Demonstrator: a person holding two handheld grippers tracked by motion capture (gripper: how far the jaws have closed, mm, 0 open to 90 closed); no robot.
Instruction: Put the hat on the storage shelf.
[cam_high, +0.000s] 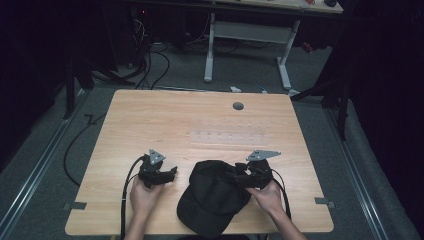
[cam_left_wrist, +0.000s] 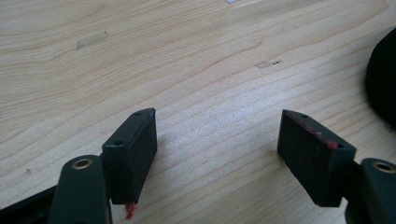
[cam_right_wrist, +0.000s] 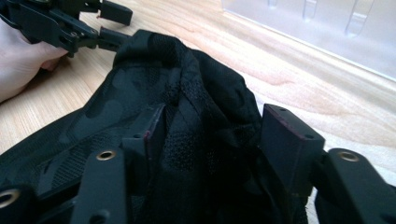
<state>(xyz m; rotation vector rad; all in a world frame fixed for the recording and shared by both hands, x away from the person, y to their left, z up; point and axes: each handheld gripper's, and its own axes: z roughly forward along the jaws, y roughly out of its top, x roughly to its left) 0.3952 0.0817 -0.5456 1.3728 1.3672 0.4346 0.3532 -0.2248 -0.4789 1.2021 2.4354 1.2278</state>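
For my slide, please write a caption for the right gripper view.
Right gripper with jaws apart around the black mesh cap on the wooden table.

A light wooden table with a pale grain (cam_high: 150, 125) stands on grey carpet (cam_high: 45, 165). A round grey grommet (cam_high: 238, 106) sits near its far edge. Beyond it stands a white metal desk frame (cam_high: 210, 50), black cables (cam_high: 155, 65) trail beside it, and the surroundings lie dark.
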